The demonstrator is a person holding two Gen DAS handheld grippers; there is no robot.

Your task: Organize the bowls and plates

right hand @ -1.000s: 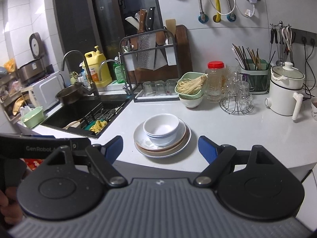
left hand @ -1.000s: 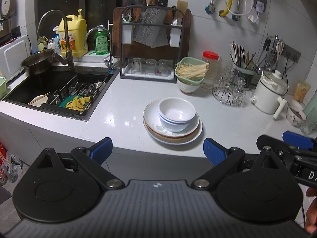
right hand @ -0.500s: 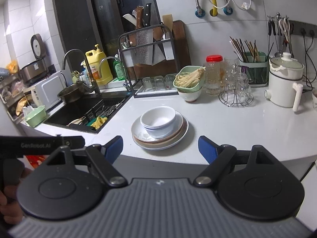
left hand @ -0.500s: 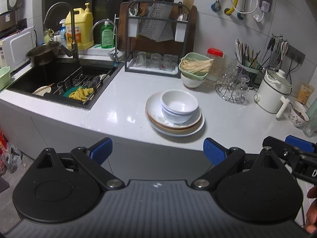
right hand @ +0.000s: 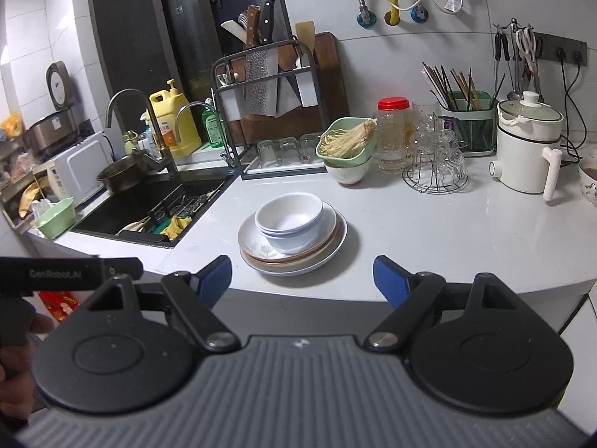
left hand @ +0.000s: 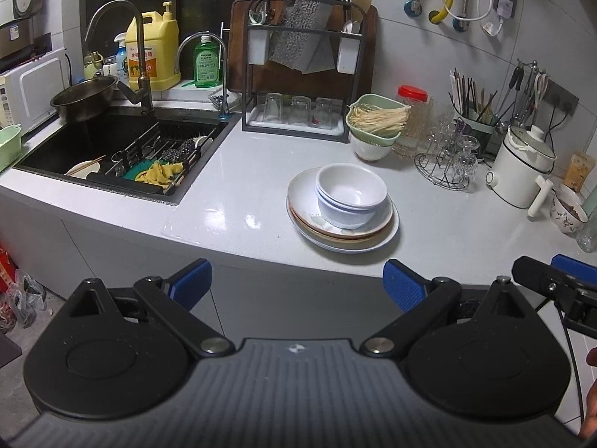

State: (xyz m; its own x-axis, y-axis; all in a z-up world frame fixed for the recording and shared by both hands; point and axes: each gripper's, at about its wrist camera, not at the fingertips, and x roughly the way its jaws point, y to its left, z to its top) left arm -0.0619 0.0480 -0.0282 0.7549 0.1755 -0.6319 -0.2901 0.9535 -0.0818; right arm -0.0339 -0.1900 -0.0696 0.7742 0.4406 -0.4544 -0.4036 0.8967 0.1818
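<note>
Stacked white bowls (left hand: 350,194) sit on a stack of plates (left hand: 377,237) on the white counter, also in the right wrist view: bowls (right hand: 289,220), plates (right hand: 298,259). My left gripper (left hand: 296,283) is open and empty, held in front of the counter edge, short of the stack. My right gripper (right hand: 302,280) is open and empty, also short of the stack, just before the counter edge. The right gripper also shows at the right edge of the left wrist view (left hand: 559,283).
A black sink (left hand: 112,149) with a rack, cloth and plate lies left. A knife and glass rack (left hand: 298,112), a green basket over a bowl (left hand: 373,127), a wire glass holder (left hand: 447,164), a white pot (left hand: 522,171) and a patterned bowl (left hand: 569,212) stand behind and right.
Both grippers have drawn back and risen a little from the counter; the stack sits farther away in view. Both stay open. The dishes have not moved.
</note>
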